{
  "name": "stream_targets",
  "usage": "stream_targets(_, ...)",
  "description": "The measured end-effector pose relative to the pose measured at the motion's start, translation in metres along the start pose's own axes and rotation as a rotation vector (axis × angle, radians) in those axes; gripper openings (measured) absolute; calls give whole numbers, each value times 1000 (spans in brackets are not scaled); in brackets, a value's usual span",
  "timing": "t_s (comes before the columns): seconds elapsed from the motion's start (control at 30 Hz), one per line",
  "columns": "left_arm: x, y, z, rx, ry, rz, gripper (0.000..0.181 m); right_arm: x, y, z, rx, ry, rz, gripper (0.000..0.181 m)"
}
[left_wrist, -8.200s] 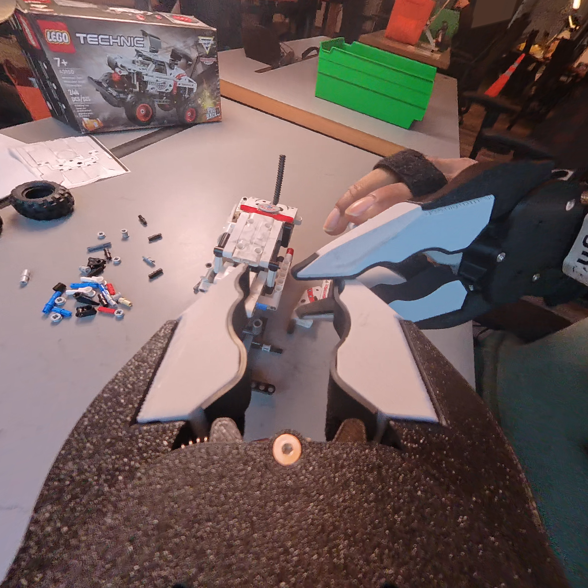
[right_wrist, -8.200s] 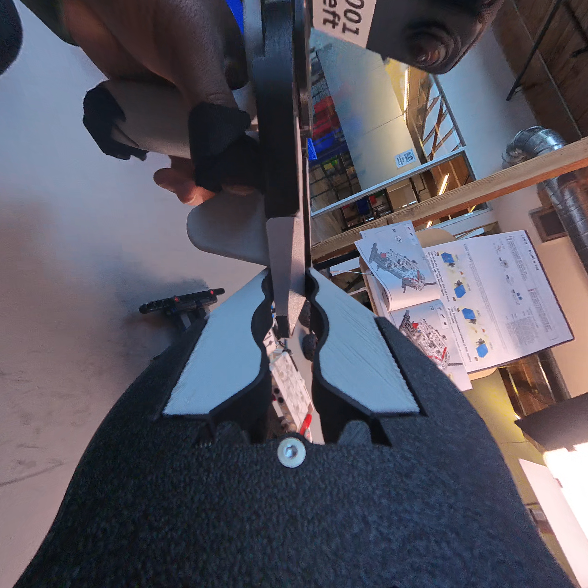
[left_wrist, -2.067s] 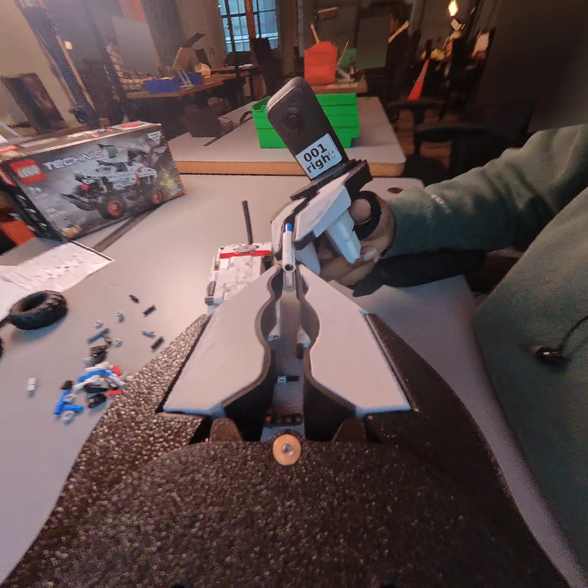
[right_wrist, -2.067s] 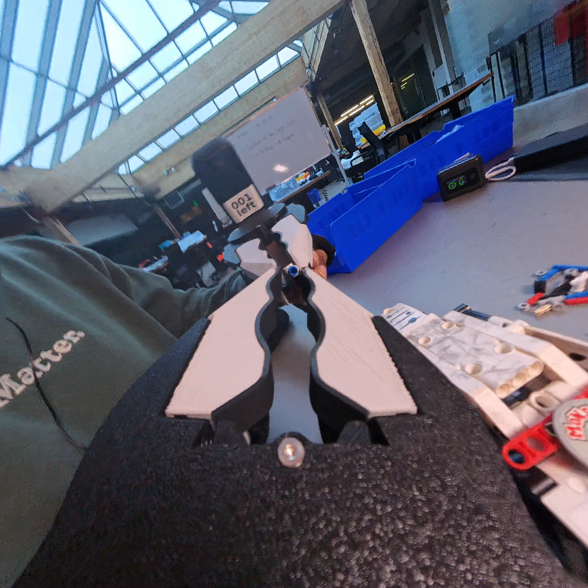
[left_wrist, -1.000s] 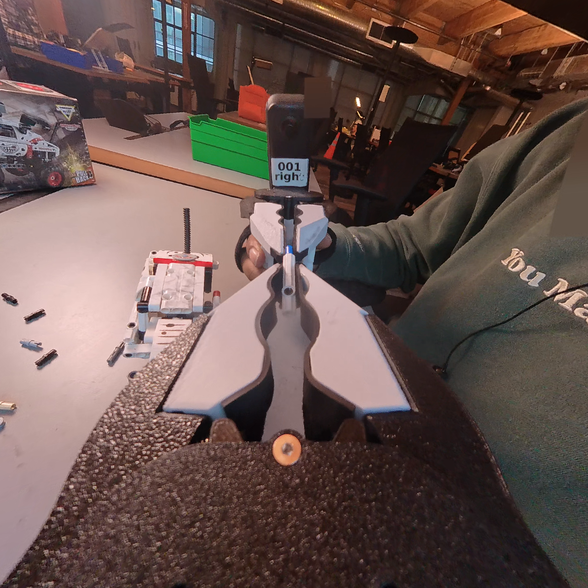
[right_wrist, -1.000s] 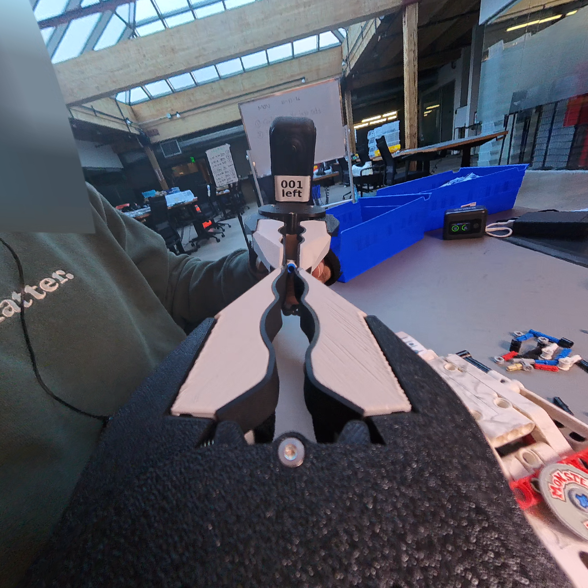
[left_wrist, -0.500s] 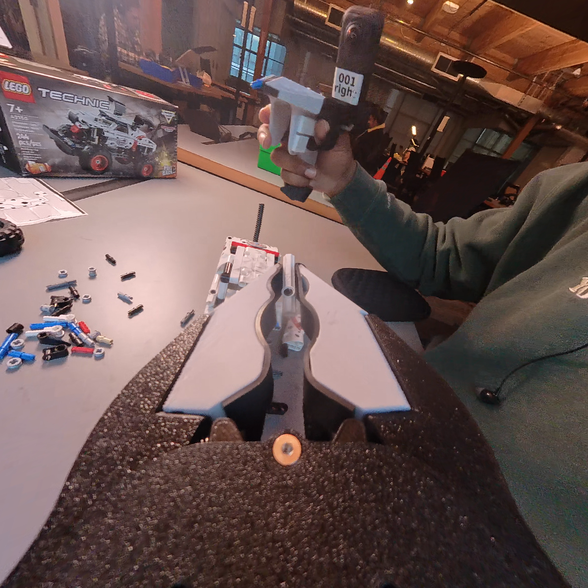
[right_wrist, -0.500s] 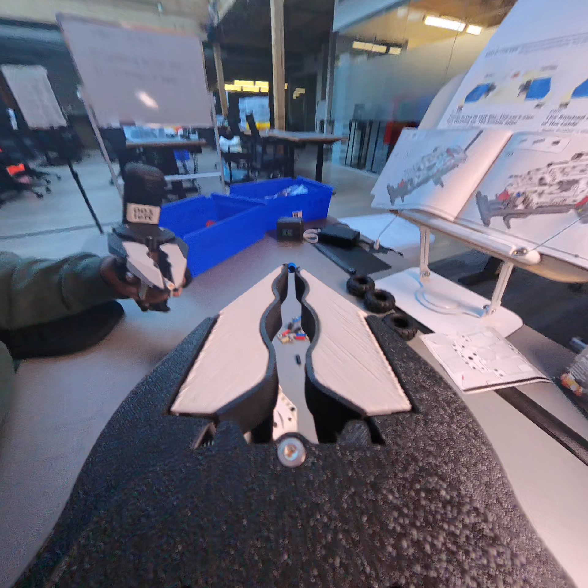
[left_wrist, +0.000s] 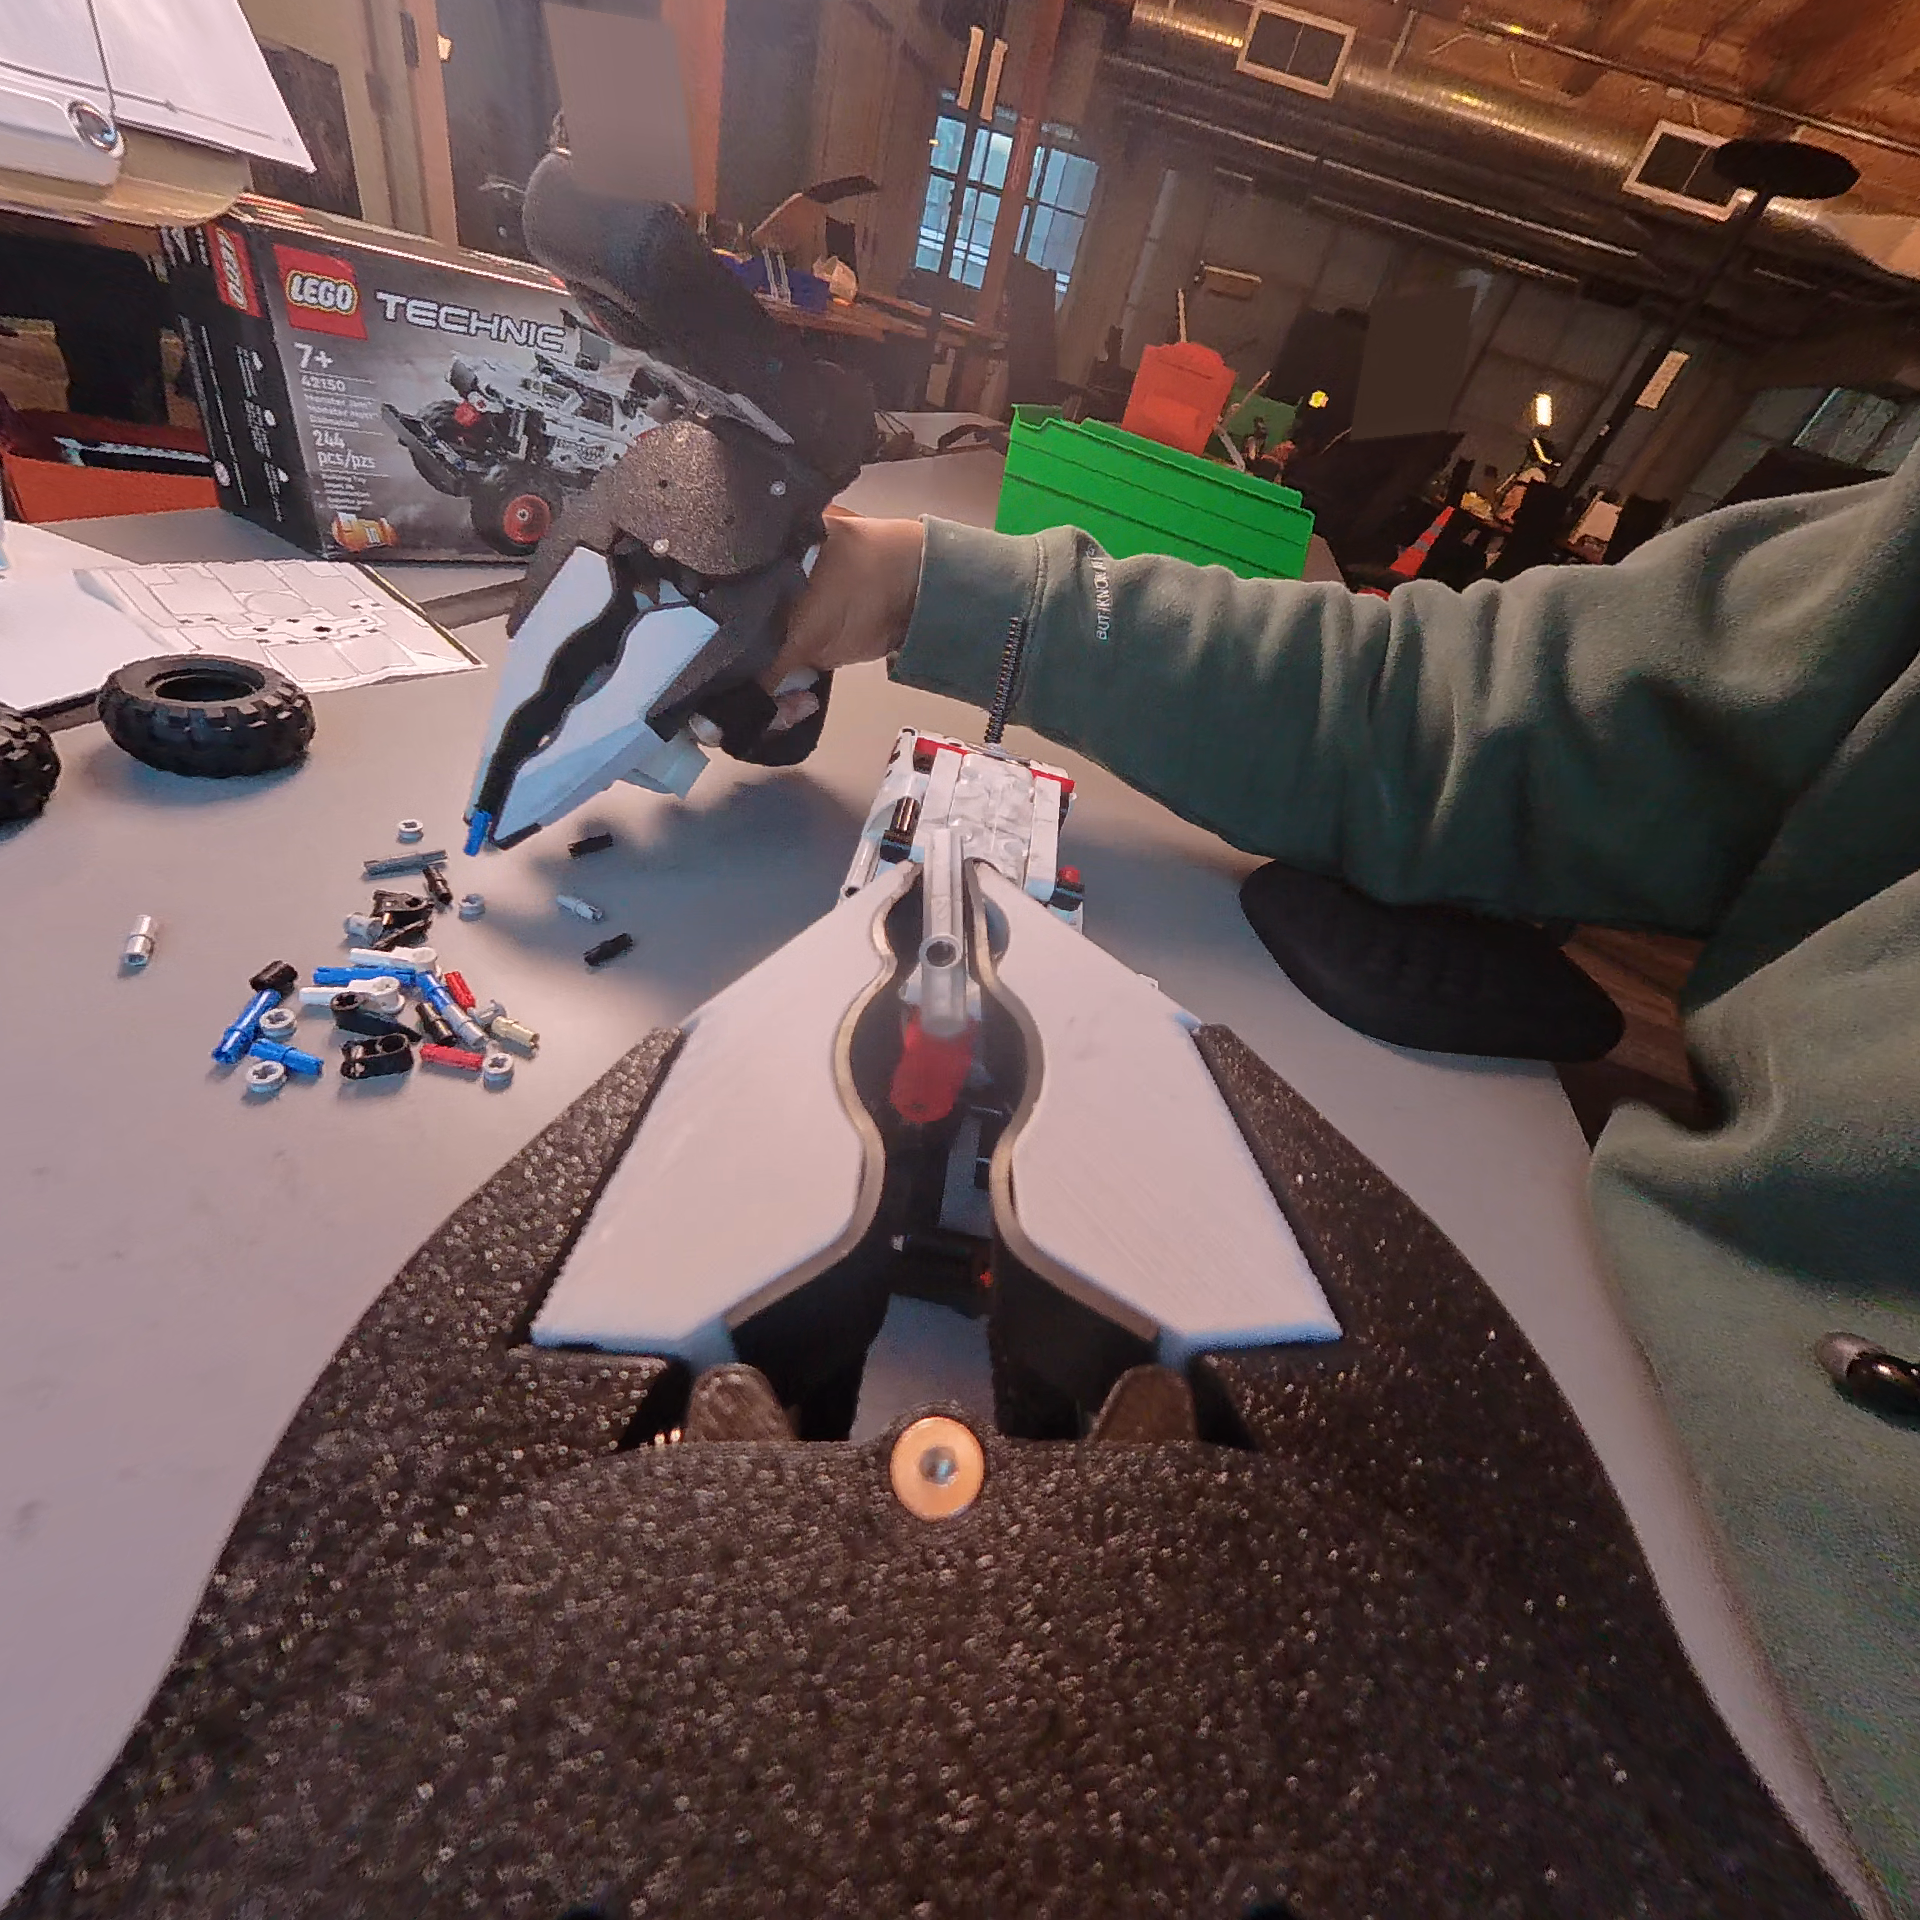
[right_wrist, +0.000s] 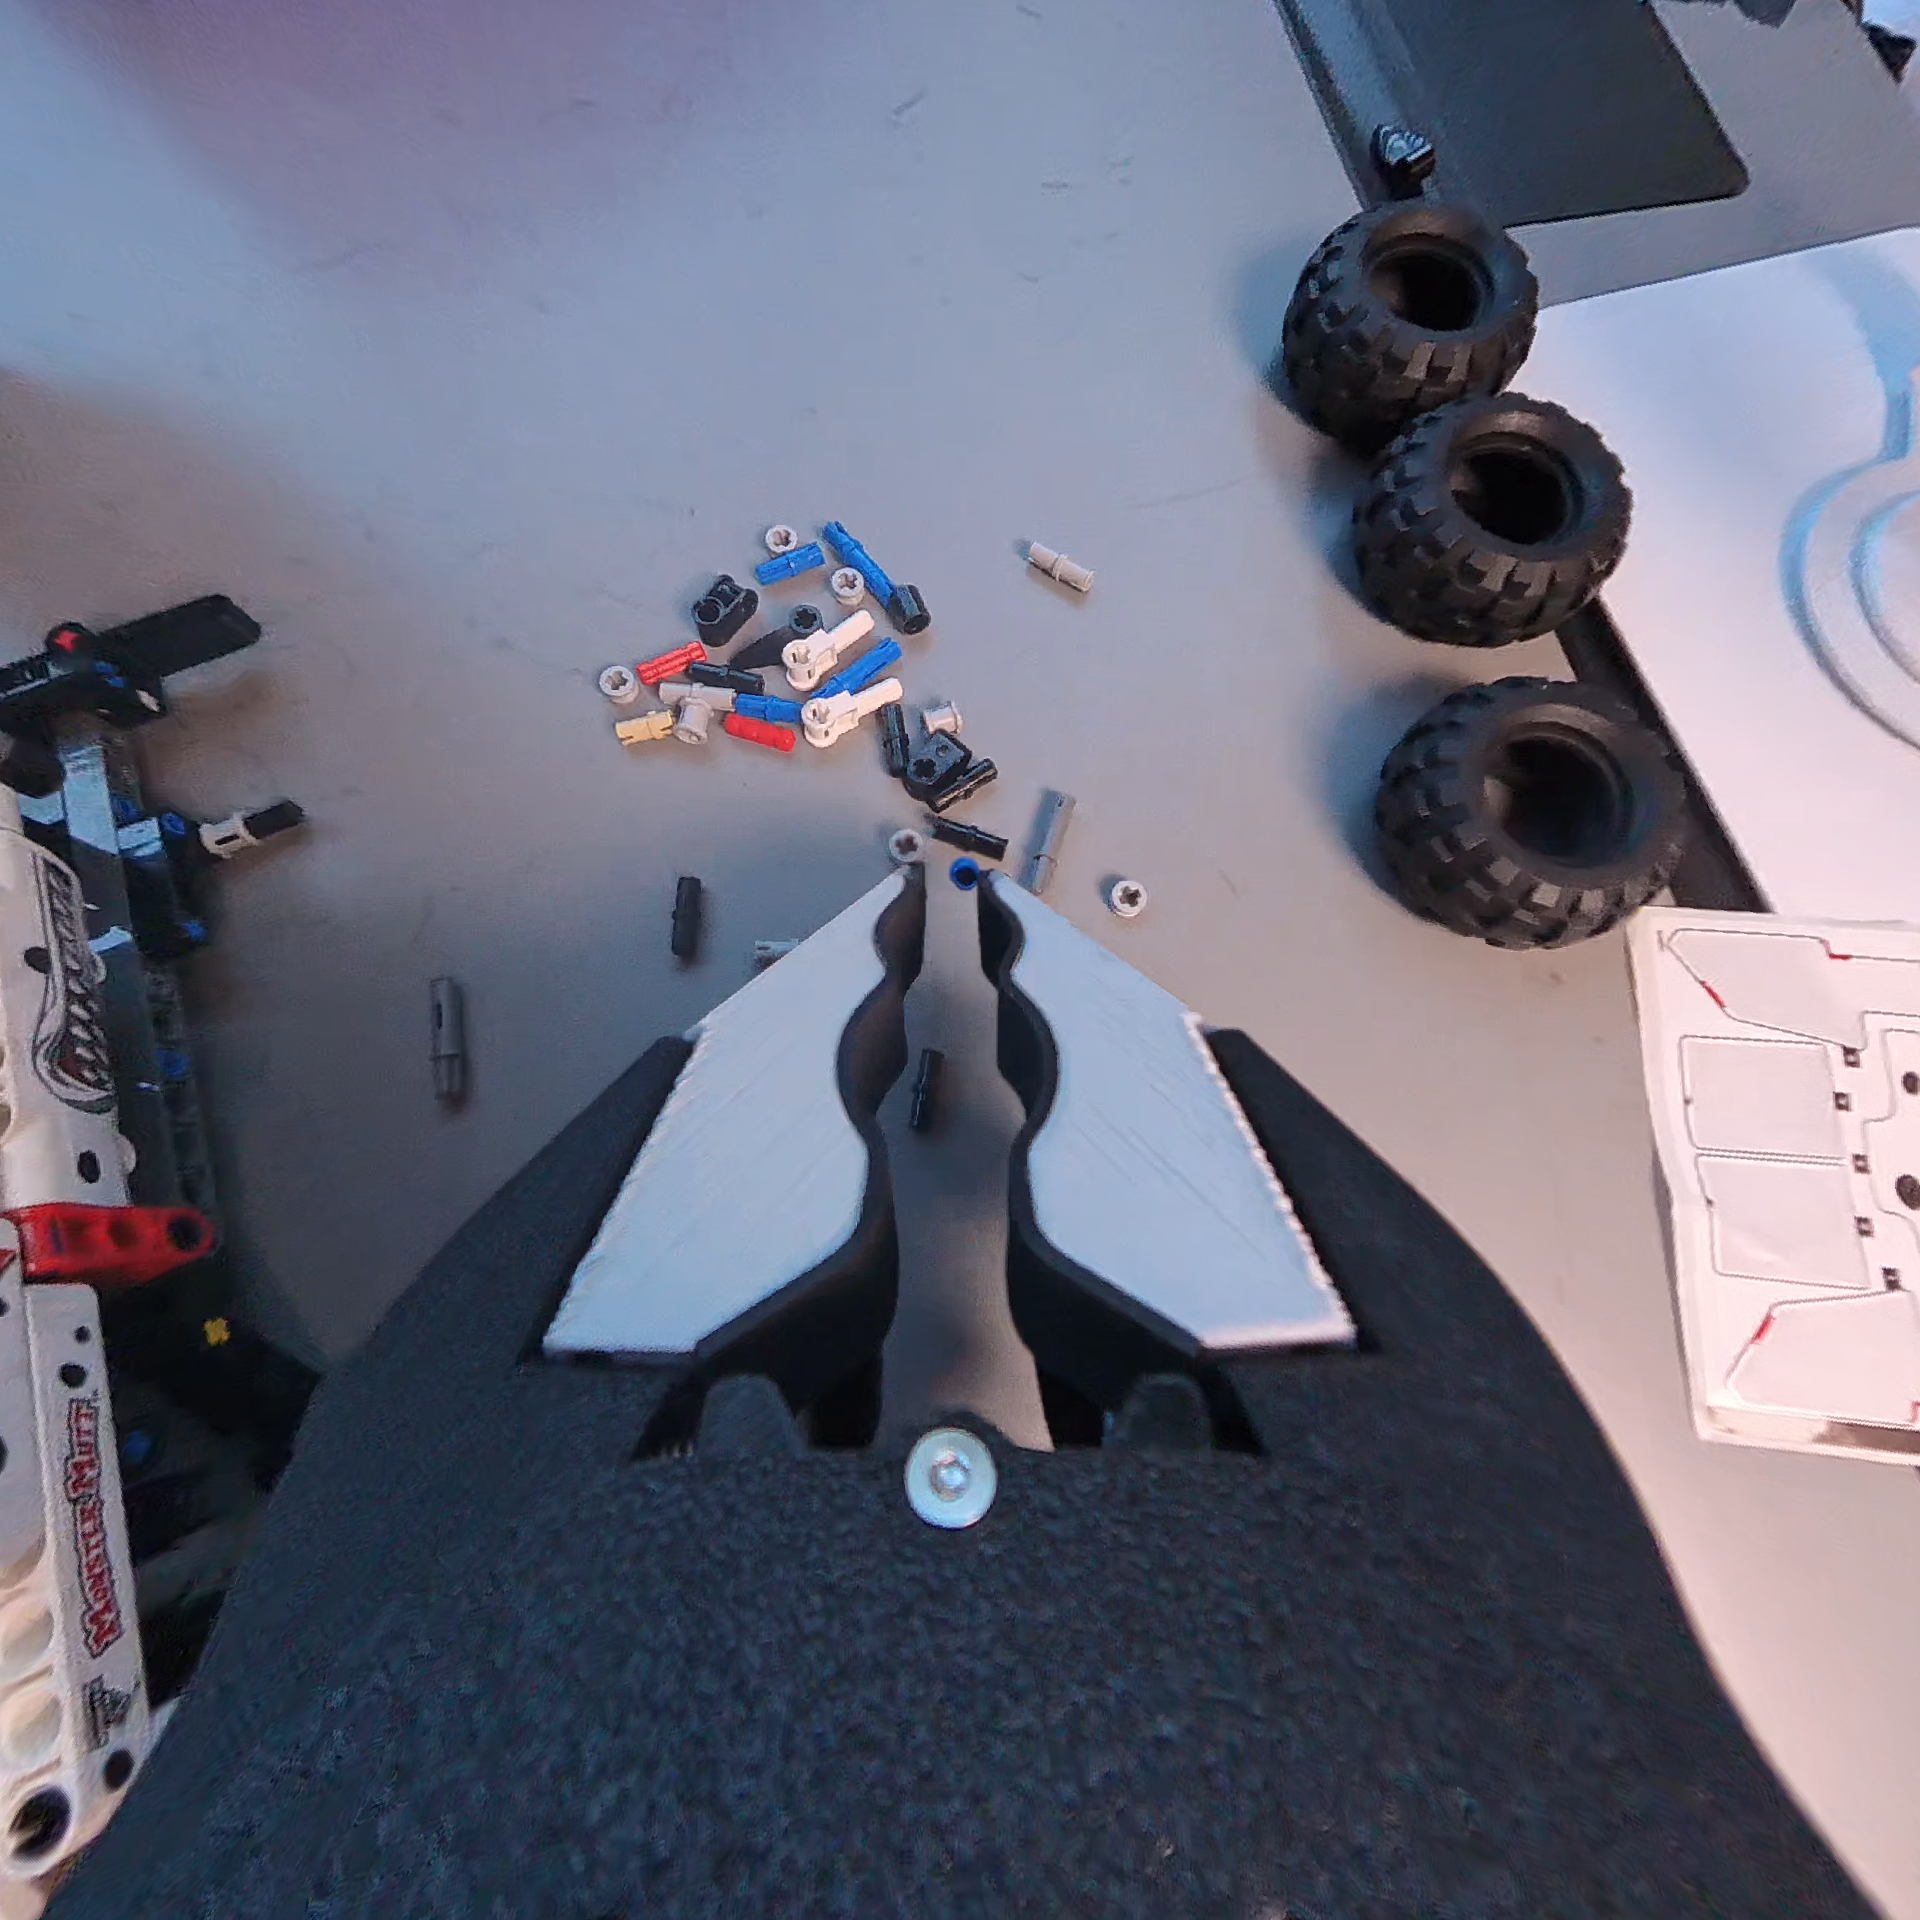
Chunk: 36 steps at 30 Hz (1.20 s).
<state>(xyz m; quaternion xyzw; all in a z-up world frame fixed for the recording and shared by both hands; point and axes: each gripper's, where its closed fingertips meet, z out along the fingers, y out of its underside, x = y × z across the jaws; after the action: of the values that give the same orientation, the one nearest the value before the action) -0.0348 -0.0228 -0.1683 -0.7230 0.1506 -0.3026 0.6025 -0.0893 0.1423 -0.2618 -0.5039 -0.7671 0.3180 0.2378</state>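
Observation:
My left gripper (left_wrist: 940, 868) is shut on a grey beam (left_wrist: 943, 925) that carries a red connector (left_wrist: 928, 1060). It holds this just in front of the white toy truck chassis (left_wrist: 987, 795) on the grey table (left_wrist: 156, 1247). My right gripper (right_wrist: 949, 876) points down at the table beside a pile of small pins and connectors (right_wrist: 790, 665). Its jaws stand slightly apart. A blue pin (right_wrist: 964, 873) sits against the right fingertip. The right gripper also shows in the left wrist view (left_wrist: 488, 831), with the blue pin (left_wrist: 475, 831) at its tip, above the parts pile (left_wrist: 384, 1018).
Three black tyres (right_wrist: 1491, 520) lie right of the pile, and a sticker sheet (right_wrist: 1808, 1174) lies nearer. The chassis (right_wrist: 62, 1039) is at the left edge. The kit box (left_wrist: 416, 416), a green bin (left_wrist: 1143, 499), a black pad (left_wrist: 1423, 966) and the person's sleeve (left_wrist: 1351, 727) surround the work area. My hands' fingertips stand some 20 cm from each other.
My right gripper swung down from high in the air to the parts pile, and its jaws parted around the blue pin. My left gripper still holds the grey beam and has shifted toward the chassis.

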Motion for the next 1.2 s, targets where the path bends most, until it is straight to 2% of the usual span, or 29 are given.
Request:
stream_targets(0.07,-1,1,1,-1,2,6,7,0,-6,-7,28,-1,5,19)
stream_targets(0.17,-3,-1,3,5,10,8,7,-1,-21,-31,107,4,11,26)
stream_targets(0.27,-7,-3,7,8,14,19,7,-10,-46,-67,227,-22,18,26)
stream_targets(0.37,-12,-6,15,9,18,13,7,-13,-55,-84,234,1,-19,26)
stream_targets(0.43,-14,-9,21,14,19,8,7,-14,-55,-81,222,6,-27,21)
stream_targets(0.53,-18,-12,27,15,2,23,7,-14,-48,-68,200,-3,-31,4)
stream_targets(0.73,-30,-16,30,28,-43,24,7,-10,-30,-40,186,-33,2,4)
stream_targets(0.9,-36,-11,33,9,-59,25,7,-19,-8,-16,86,-73,-36,34)
stream_targets(1.03,-38,-7,35,-12,-72,39,7,-25,-1,-8,40,-99,-31,43)
stream_targets(1.13,-38,-5,37,-22,-72,41,7,-32,18,1,-99,-155,19,49)
stream_targets(1.2,-37,-3,38,-30,-71,46,7,-31,20,1,-149,-157,29,50)
